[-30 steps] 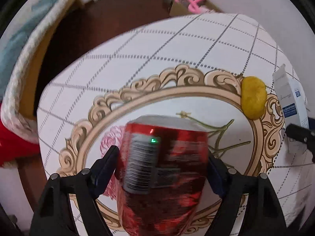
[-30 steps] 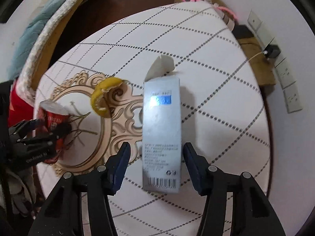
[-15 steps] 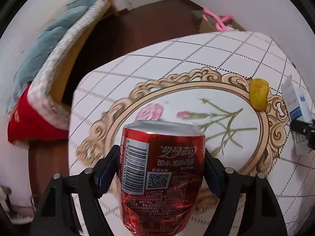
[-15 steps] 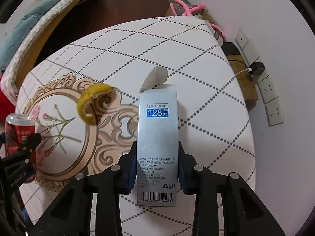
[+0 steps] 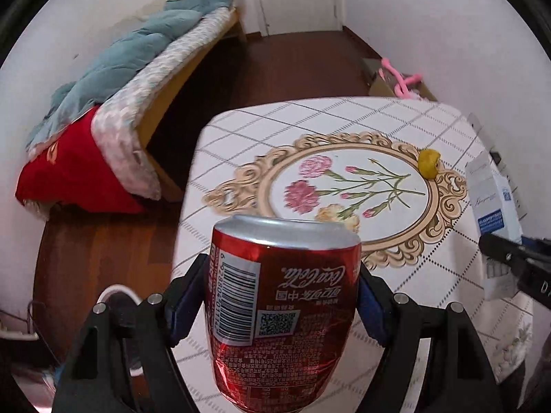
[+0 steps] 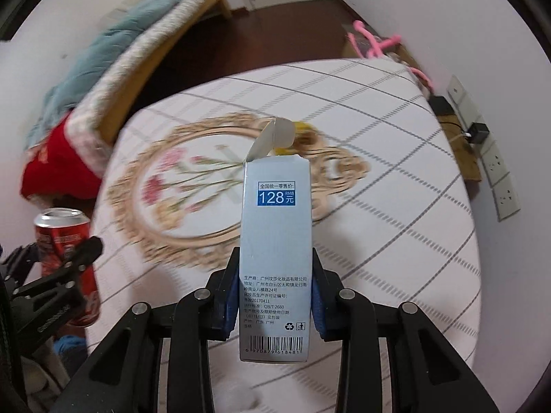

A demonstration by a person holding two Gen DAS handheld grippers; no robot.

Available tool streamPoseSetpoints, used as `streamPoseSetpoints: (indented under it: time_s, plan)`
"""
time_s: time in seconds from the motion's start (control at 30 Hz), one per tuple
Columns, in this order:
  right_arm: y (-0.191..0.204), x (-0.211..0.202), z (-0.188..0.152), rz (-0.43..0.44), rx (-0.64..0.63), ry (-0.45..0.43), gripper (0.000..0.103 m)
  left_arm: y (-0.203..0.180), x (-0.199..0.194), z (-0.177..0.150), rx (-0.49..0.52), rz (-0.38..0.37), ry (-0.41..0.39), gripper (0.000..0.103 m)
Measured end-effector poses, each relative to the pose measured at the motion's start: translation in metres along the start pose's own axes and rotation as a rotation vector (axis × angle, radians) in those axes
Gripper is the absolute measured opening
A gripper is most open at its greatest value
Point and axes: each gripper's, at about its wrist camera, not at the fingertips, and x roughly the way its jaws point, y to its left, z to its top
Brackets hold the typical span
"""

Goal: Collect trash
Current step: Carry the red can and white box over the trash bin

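My left gripper [image 5: 280, 304] is shut on a dented red cola can [image 5: 282, 309] and holds it above the table's near left edge; the can also shows in the right wrist view [image 6: 67, 251]. My right gripper [image 6: 275, 294] is shut on a pale blue carton [image 6: 275, 241] with its top flap open, lifted off the table. The carton also shows at the right of the left wrist view [image 5: 492, 206]. A yellow peel [image 5: 428, 162] lies on the table on the ornate frame's right side, mostly hidden behind the carton in the right wrist view.
The table [image 5: 344, 120] has a white checked cloth with a flower medallion. A bed [image 5: 137, 79] with a teal blanket and a red cover stands to the left. Pink hangers [image 6: 372, 43] on a box lie beyond the table. Wall sockets [image 6: 496, 172] are at right.
Both grippers have lifted and pulled back from the table. The right gripper closed on the carton and raised it. The can has risen off the medallion.
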Motion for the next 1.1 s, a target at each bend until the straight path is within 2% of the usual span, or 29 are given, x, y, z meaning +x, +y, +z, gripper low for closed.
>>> streamPoseSetpoints:
  time_s: [0.2, 0.33, 0.53, 0.63, 0.73, 0.9, 1.1]
  plan:
    - [0.053, -0.038, -0.024, 0.093, -0.058, -0.042, 0.036, 0.067, -0.045, -0.017, -0.100, 0.027, -0.056, 0.076]
    - [0.105, -0.057, -0.034, 0.149, -0.133, -0.062, 0.036, 0.113, -0.066, -0.030, -0.161, 0.067, -0.081, 0.076]
    - [0.202, -0.071, -0.046, 0.263, -0.269, -0.069, 0.036, 0.196, -0.095, -0.054, -0.248, 0.162, -0.108, 0.076]
    - [0.258, -0.071, -0.054, 0.313, -0.341, -0.060, 0.036, 0.236, -0.097, -0.067, -0.291, 0.210, -0.104, 0.076]
    - [0.310, -0.066, -0.063, 0.358, -0.402, -0.040, 0.036, 0.271, -0.092, -0.080, -0.335, 0.230, -0.085, 0.076]
    - [0.386, -0.040, -0.079, 0.396, -0.481, 0.024, 0.036, 0.332, -0.057, -0.103, -0.412, 0.203, 0.003, 0.076]
    - [0.466, 0.040, -0.101, 0.346, -0.570, 0.147, 0.036, 0.401, 0.031, -0.140, -0.480, 0.149, 0.187, 0.076]
